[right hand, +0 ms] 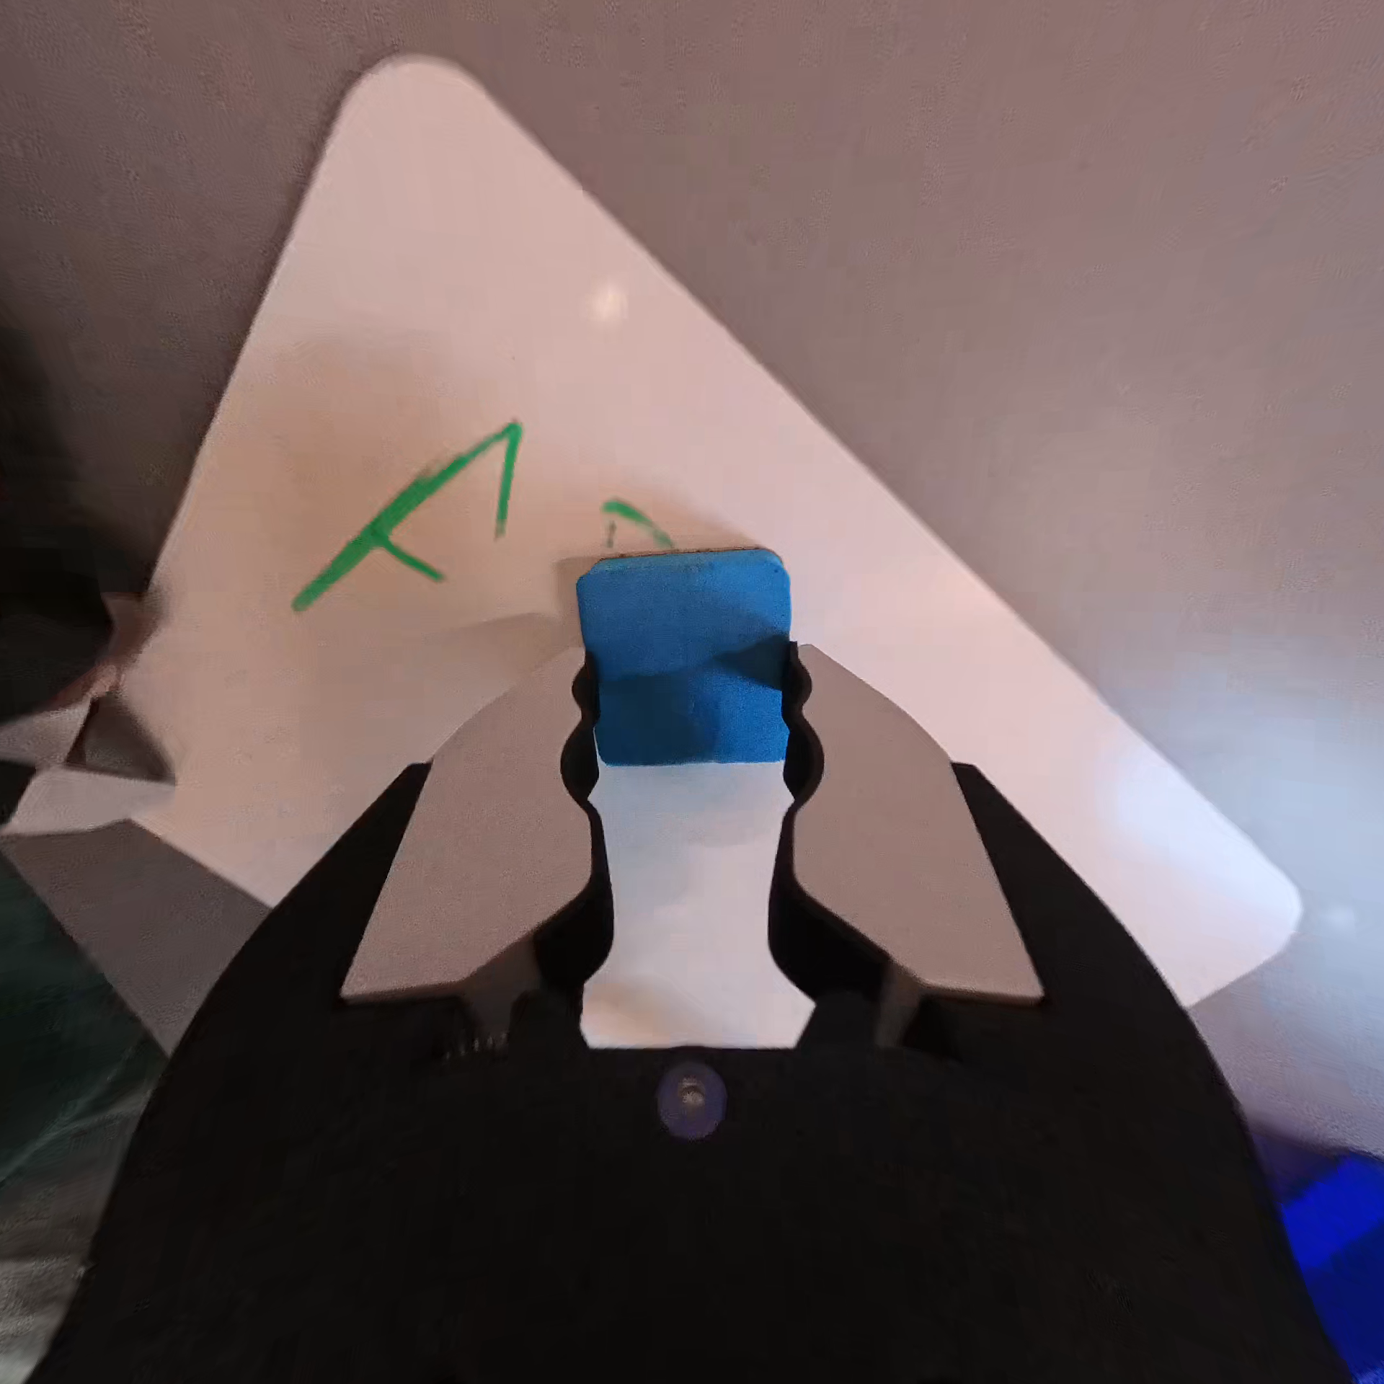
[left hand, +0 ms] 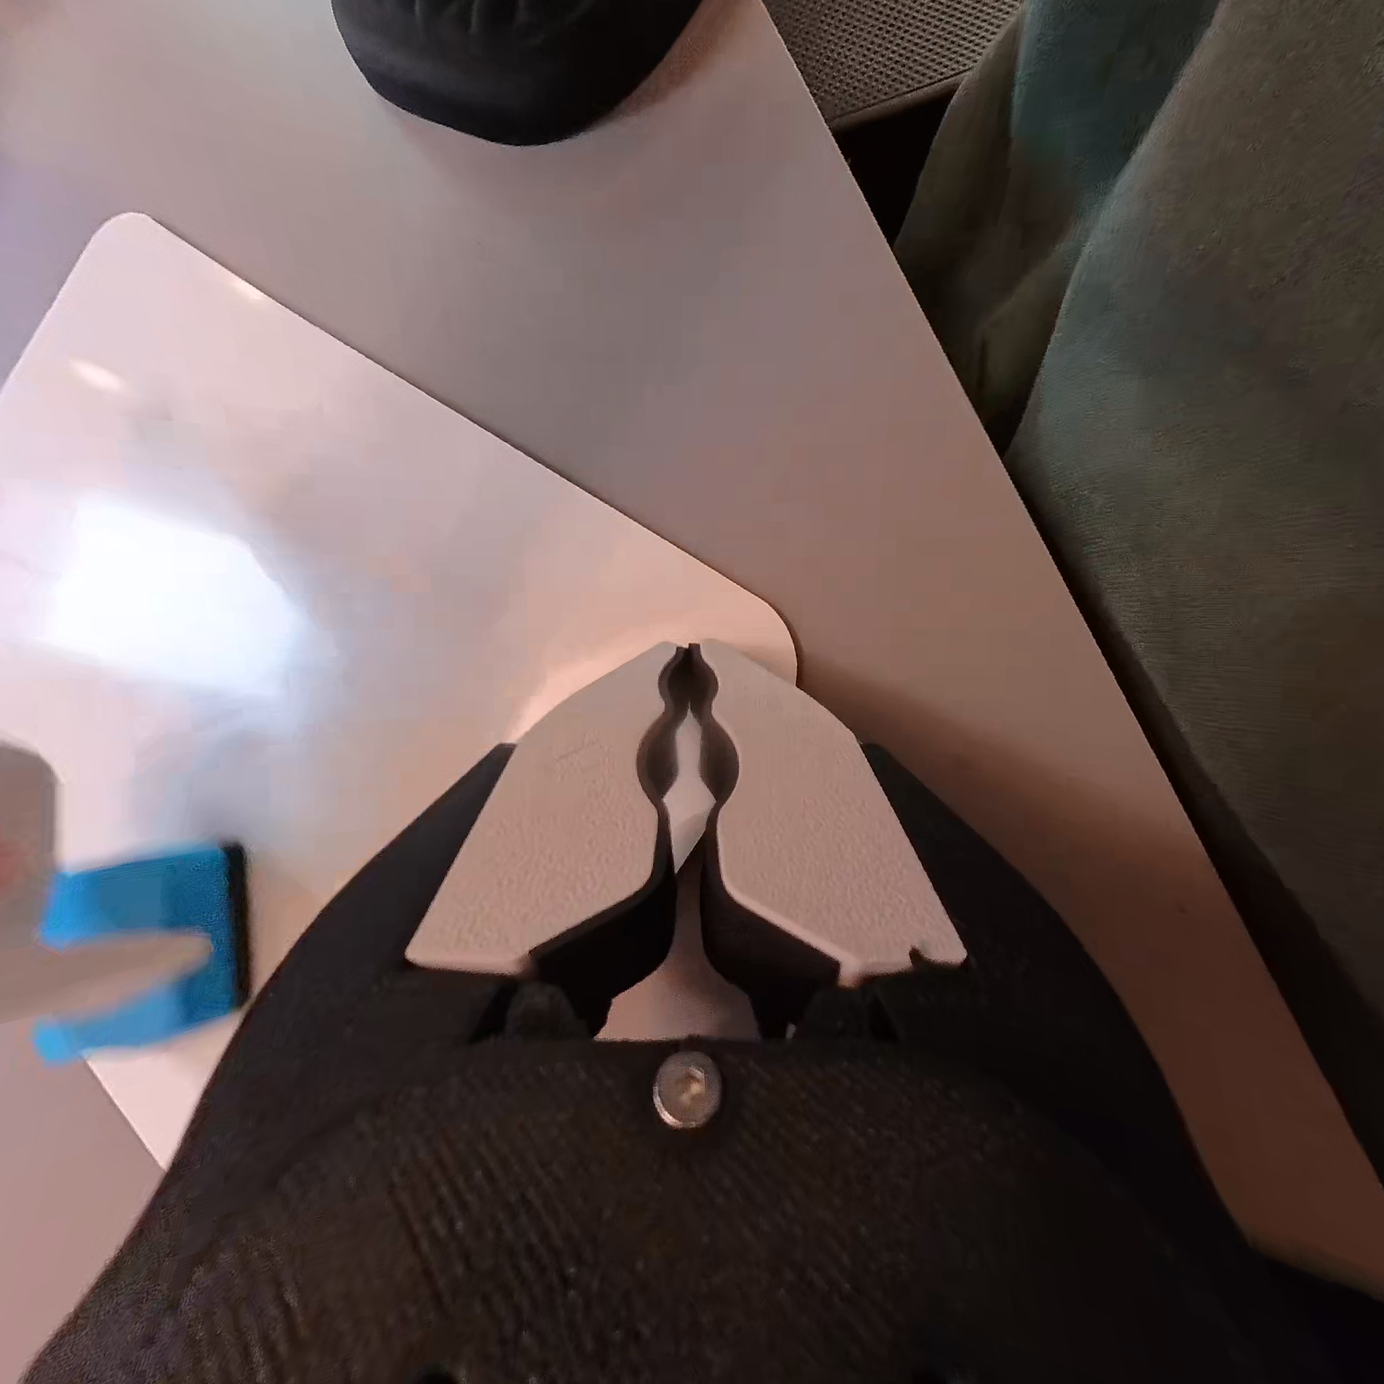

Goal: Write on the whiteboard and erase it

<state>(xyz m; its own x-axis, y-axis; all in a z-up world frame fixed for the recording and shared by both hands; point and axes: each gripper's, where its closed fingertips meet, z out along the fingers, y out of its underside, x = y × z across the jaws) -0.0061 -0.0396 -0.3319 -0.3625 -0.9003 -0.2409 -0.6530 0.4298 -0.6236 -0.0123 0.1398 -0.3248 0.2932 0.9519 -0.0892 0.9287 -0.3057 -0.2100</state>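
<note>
**Blue eraser clamped on the board beside green marks**

While the right gripper has its two pale fingers pressed against the sides of a blue eraser, the block's flat face points up at the camera and its dark felt underside sits down on the whiteboard. The jaws stand about as far apart as the eraser is wide, and the block fills the gap between the tips, with bare white board showing behind it nearer the gripper's black body. Just past the eraser's far edge, part of a green mark shows, the rest covered by the block. More green strokes lie to the left of it, apart from the eraser.

The left gripper has its fingers brought together until the tips all but touch, leaving only a thin wavy slit; nothing is held between them. Its tips rest over a rounded corner of the whiteboard, though whether they press on it cannot be told. In this view the eraser appears blurred at the left edge.

The board lies flat on a grey table. A black rounded object sits at the table's far edge, and green cloth fills the right side.
</note>
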